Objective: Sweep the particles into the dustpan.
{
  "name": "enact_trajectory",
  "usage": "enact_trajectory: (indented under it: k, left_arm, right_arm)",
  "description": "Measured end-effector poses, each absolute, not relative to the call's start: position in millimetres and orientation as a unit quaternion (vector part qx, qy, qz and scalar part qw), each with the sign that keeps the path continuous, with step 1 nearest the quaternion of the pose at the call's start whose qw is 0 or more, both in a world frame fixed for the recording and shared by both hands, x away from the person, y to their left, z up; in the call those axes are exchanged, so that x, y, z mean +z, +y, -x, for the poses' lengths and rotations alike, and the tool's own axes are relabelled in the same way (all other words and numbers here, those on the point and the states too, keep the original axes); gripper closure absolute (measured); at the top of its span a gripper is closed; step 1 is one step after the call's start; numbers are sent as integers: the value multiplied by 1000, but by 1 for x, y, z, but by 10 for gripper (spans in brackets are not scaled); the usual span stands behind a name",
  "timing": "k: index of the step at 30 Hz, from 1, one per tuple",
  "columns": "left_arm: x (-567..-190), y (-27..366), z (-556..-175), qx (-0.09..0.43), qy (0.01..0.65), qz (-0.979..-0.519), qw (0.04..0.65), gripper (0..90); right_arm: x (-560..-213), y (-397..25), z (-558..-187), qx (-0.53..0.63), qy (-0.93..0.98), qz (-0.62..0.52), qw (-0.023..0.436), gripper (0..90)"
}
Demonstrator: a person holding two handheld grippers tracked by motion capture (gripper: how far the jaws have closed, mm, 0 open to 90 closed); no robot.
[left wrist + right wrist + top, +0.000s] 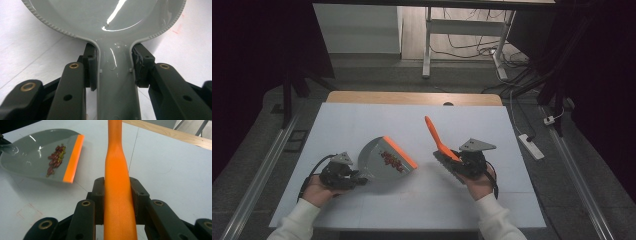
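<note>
A grey dustpan [384, 160] with an orange front lip rests on the white table [362, 120], left of centre. A small heap of red and yellowish bits [392, 160] lies inside it near the lip. My left gripper [357, 177] is shut on the dustpan's handle [116, 82], its pads pressing both sides. My right gripper [459, 162] is shut on the orange handle of a hand brush [439, 142], whose handle points up and away and whose dark bristles sit low by the gripper. From the right gripper view the dustpan [37, 155] and the heap [55, 158] lie to the upper left.
A wooden strip [414, 97] edges the table's far side. Behind it stand a white desk frame [462, 35] and loose cables on the floor. A power strip [532, 146] lies off the table's right side. Faint red marks [27, 213] show on the table sheet.
</note>
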State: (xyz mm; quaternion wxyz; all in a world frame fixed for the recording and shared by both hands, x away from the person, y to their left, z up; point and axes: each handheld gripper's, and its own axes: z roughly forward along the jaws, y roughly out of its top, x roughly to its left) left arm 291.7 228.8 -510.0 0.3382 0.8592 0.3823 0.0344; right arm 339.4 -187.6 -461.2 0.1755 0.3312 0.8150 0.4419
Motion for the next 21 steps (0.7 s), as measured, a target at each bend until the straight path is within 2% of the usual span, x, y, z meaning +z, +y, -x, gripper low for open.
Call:
enact_trajectory:
  k: [21]
  left_arm:
    - [-512,229,-274,74,463,-811,349,622]
  right_arm:
    - [-457,-210,-329,451,825,-303,157,702]
